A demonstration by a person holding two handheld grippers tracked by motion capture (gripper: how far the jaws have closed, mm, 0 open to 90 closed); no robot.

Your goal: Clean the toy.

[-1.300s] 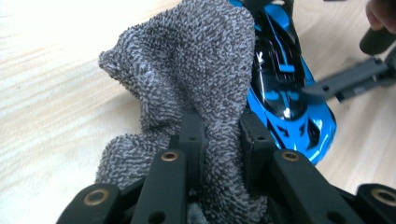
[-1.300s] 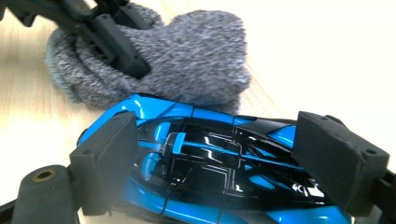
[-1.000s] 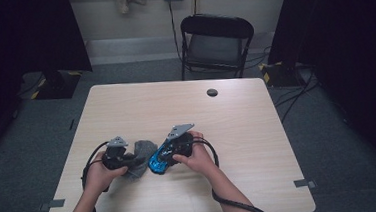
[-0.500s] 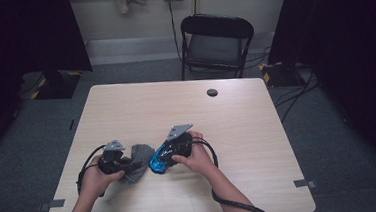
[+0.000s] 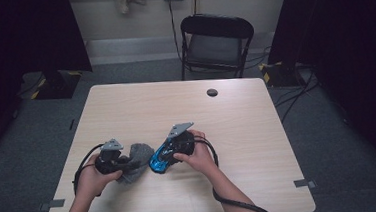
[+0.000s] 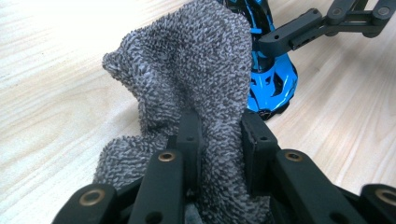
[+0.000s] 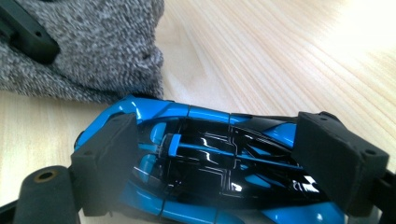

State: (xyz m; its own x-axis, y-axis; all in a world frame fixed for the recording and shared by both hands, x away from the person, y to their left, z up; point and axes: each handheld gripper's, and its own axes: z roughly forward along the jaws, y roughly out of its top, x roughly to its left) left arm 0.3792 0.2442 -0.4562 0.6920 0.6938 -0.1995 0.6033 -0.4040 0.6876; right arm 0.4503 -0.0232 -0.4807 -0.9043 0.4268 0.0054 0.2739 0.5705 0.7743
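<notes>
Left gripper point(image 6: 217, 135) had its jaws pinched nearly shut on a fold of the grey terry-cloth rag point(image 6: 187, 70); the rest of the cloth bunched up ahead of the fingertips. Right gripper point(image 7: 229, 158) stood wide, jaws clamped fore and aft on the glossy blue-and-black toy sports car point(image 7: 210, 163), held low at the light wood table point(image 5: 258, 131).

Change vs a second back: the left hand had slid in toward the car, and the rag now sat just beside the car's end, apparently touching in the high view. Read: rag was being brought up to wipe the car.

Around: small black round disc point(image 5: 212, 92) well beyond both grippers, black folding chair point(image 5: 216, 39) past the table. Nothing between rag and car.
</notes>
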